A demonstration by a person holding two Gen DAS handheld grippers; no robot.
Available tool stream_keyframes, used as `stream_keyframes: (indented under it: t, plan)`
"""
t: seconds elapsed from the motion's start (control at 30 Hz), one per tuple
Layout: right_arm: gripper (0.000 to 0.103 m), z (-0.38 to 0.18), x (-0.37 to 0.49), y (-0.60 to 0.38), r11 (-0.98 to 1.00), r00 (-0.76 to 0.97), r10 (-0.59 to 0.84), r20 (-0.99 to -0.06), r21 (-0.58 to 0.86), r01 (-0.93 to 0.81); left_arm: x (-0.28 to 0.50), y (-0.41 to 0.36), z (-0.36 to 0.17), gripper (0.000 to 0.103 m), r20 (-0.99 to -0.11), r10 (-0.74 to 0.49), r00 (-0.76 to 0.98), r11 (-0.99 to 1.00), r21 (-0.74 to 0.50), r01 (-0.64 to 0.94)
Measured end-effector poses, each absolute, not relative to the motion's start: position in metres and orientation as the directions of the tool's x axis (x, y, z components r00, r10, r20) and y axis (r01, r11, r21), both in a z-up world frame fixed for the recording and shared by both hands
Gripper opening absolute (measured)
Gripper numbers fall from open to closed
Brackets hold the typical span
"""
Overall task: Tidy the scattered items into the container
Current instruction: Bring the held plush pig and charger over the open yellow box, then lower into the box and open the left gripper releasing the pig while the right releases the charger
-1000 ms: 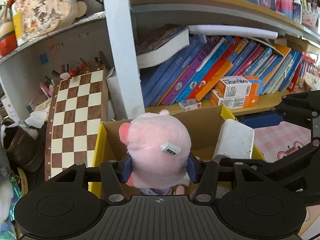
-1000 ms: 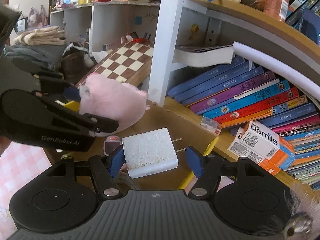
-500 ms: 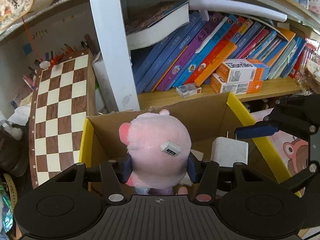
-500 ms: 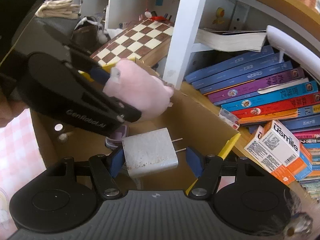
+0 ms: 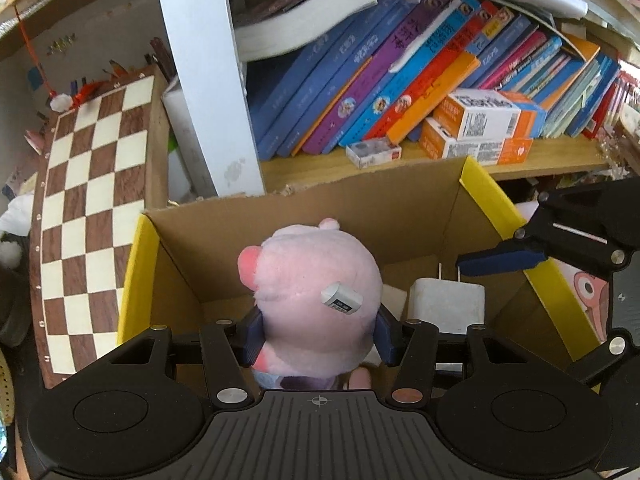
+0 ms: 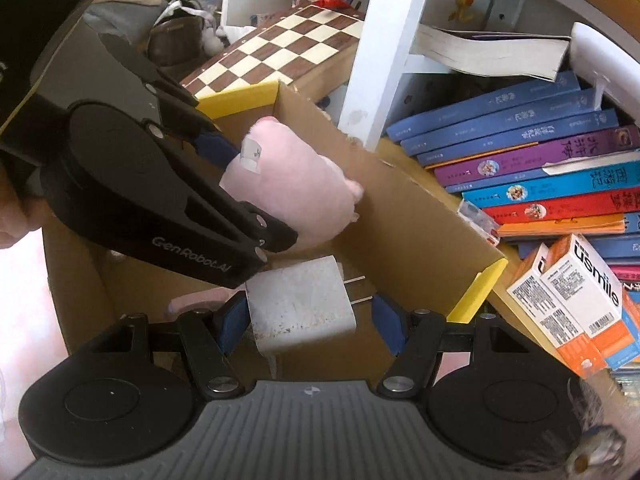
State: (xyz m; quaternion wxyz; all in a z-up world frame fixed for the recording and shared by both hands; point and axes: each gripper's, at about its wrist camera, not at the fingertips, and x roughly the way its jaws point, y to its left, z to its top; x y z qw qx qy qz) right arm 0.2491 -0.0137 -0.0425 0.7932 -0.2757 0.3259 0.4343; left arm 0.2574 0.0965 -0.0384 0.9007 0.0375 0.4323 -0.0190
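A crowded bookshelf [image 5: 420,92] of leaning books fills the background, with a chessboard [image 5: 92,208] propped to its left, and a cardboard box [image 5: 304,216] with yellow-edged flaps stands open just in front of the shelf.

A pink plush toy [image 5: 316,300] is held inside the mouth of that box, above its floor, its snout turned to the left in the left wrist view. It is pinched at its lower body between the blue pads of the left hand-held gripper [image 5: 318,338], which is closed on it. Just to its right, a white plug adapter [image 6: 300,304] is carried low inside the box, its two prongs aimed toward the far wall, so its long axis runs forward along the fingers. The right hand-held gripper [image 6: 310,322] stands fairly wide around it: the left pad is pressed against the adapter's side, while a gap shows on the prong side, so whether it is gripped or just let go cannot be told.

Both items lie straight below and ahead of their own hand-held grippers, within the box walls. Judged from this, what remains turns on height alone: each thing hangs over the box floor, the adapter seemingly lower and nearer to it than the plush.
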Motion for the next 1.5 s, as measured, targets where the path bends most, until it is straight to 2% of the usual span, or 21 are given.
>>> stream_keyframes:
  t: [0.57,0.8,1.03,1.5]
  plan:
    - [0.065,-0.046,0.248,-0.001,0.415,0.369,0.496,-0.786,-0.159,-0.896,0.265,0.095,-0.043,0.062,-0.8,-0.004,0.6,0.996,0.052,0.075]
    - [0.065,-0.047,0.249,0.002,0.393,0.353,0.489,-0.798,-0.16,-0.905,0.262,0.093,-0.043,0.077,-0.798,0.031,0.602,0.993,0.093,0.072]
    - [0.065,-0.047,0.25,0.003,0.392,0.353,0.482,-0.802,-0.164,-0.905,0.251,0.095,-0.034,0.083,-0.779,0.031,0.626,0.994,0.092,0.066]
    - [0.065,-0.053,0.263,0.012,0.37,0.424,0.409,-0.808,-0.278,-0.886,0.245,0.098,-0.023,0.084,-0.755,0.05,0.654,0.994,0.101,0.042]
